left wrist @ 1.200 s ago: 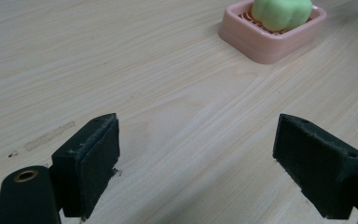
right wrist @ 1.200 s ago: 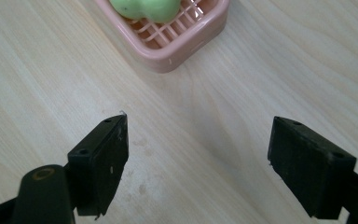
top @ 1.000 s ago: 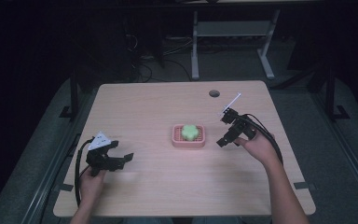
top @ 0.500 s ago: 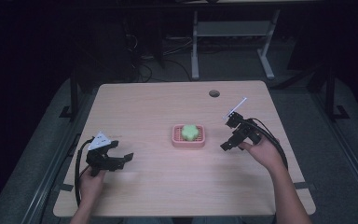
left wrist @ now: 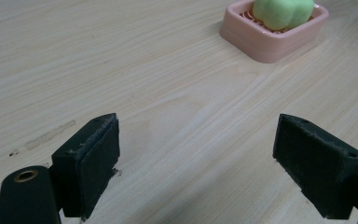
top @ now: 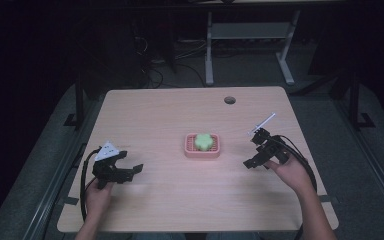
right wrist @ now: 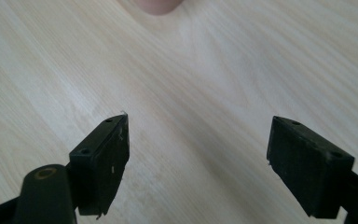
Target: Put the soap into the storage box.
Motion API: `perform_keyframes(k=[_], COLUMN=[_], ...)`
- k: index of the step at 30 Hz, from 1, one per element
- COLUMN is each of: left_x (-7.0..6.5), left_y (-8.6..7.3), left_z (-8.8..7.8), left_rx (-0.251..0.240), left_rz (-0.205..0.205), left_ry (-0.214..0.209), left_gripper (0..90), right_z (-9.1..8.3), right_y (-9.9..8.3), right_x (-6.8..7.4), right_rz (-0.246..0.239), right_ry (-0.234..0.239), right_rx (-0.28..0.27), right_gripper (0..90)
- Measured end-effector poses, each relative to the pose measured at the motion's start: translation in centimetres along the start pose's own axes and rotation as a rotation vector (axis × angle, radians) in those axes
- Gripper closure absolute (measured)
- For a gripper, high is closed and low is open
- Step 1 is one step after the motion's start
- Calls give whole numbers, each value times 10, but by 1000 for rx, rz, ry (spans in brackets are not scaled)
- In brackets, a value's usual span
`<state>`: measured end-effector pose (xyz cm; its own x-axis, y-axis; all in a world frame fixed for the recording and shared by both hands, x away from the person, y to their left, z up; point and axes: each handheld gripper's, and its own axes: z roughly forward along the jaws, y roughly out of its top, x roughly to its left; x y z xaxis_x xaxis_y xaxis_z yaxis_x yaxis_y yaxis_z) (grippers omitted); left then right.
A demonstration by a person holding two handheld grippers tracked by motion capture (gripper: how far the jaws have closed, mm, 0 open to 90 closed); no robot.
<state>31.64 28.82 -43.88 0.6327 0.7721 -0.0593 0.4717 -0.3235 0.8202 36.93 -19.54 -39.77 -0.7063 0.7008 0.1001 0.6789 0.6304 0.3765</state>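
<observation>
Since the earlier frames your right gripper (top: 258,154) has drawn back from the far right of the table toward you and now sits lower, to the right of the dish; your left gripper (top: 121,172) has kept its place near the front left corner, and the soap has not shifted.

That green, flower-shaped soap (top: 204,141) lies in the pink ribbed soap dish (top: 189,150) at the middle of the wooden table (top: 155,115), between your two grippers and well apart from both. In the left gripper view the soap (left wrist: 283,12) bulges above the rim of the dish (left wrist: 261,44), so its upper lobes are free to take.

Expect it to be light and fairly firm, but smooth and rounded, so it may squirt out of flat pads if you pinch high on the curve. Take it across its widest part, low on the lobes just above the rim, with a steady, moderate squeeze; hard pressure could dent it. The dish looks light too and may slide or tip if a jaw catches its wall.

Both grippers stand spread wide and empty over bare wood: the black pads (left wrist: 93,154) of the left and the pads (right wrist: 105,154) of the right show a clear gap with nothing between them.
</observation>
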Motion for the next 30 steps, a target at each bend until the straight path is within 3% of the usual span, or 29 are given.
perform_keyframes(k=[11, 26, 30], left_x=[1, 1, 1], left_y=[0, -2, -3], left_z=[0, 0, 2], left_rx=[-1, 8, 10], left_rz=[-4, 6, 2], left_ry=[-1, 0, 5], left_gripper=[144, 144, 144], right_z=[-1, -2, -5], right_y=[-25, -75, -95], right_x=[3, 10, 18], right_rz=[18, 49, 62], right_ry=[-4, -10, -38], right_rx=[-25, -84, -132], right_gripper=[211, 211, 195])
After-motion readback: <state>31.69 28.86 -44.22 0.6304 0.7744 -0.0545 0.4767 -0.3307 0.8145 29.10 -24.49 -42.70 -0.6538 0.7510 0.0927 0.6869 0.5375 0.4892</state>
